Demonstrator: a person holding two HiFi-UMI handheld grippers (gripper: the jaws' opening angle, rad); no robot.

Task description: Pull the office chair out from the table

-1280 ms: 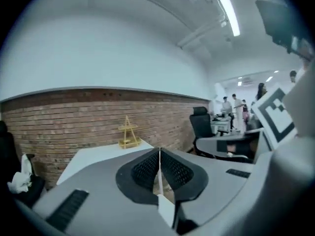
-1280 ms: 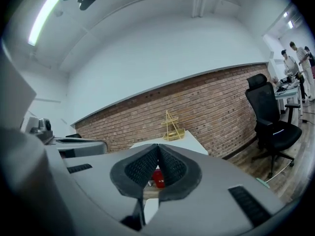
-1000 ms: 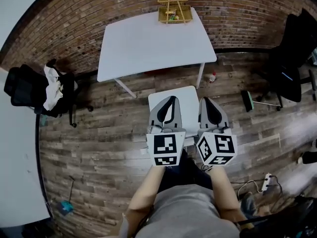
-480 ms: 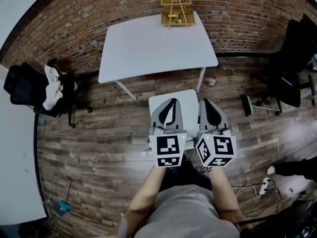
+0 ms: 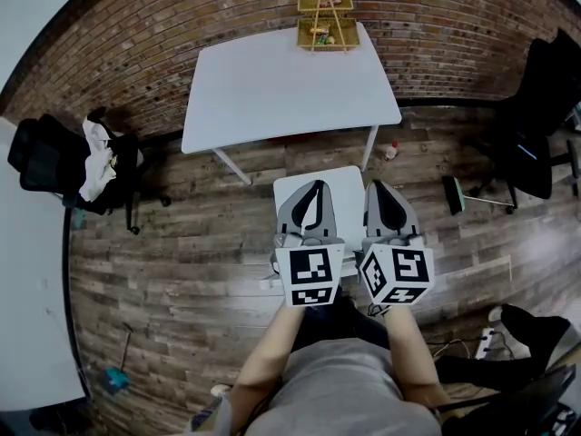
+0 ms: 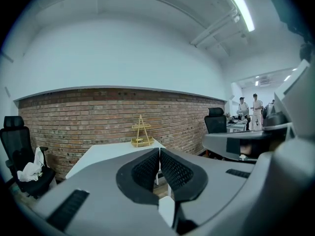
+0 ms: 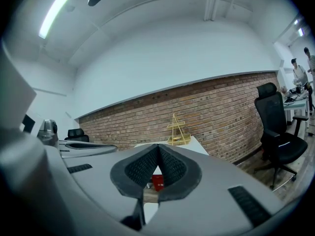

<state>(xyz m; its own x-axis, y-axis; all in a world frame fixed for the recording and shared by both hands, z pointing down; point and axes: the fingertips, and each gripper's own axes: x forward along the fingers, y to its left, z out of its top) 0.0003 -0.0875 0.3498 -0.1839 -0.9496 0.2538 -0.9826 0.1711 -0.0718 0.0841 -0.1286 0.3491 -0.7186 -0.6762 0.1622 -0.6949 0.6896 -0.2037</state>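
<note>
**Head view:** L gripper [image 5: 314, 185] & R gripper [image 5: 379, 187] sit side by side at ctr, both pointing to 12 o'clock. They're held over a white square top [image 5: 343, 178]; stool or small table, can't tell. A white table [image 5: 281, 89] is at 12 o'clock w/ a gold wire rack [image 5: 324, 21] on its far edge. The black office chair [image 5: 50, 162] stands at 9 o'clock w/ a white cloth [image 5: 95, 157] draped on it. It's well apart from that table and near a second white table [image 5: 27, 316] at 8 o'clock. A second black chair [image 5: 536, 116] is at 3 o'clock. A small red bottle [image 5: 390, 142] is on the wood floor [image 5: 182, 271], just beside the table's leg at 1 o'clock.

**L gripper view:** jaws pressed together, tips touching, nothing btwn them. Past the tips are the table and rack, w/ a brick wall [image 6: 74, 117] behind. The office chair w/ cloth is at 8 o'clock. Two people [image 6: 256, 107] stand far off at 3 o'clock.

**R gripper view:** jaws meet at the tips, pinching nothing. The red bottle shows thru the gap below the tips. The rack is just above the tips, and the second black chair is at 3 o'clock.
</note>
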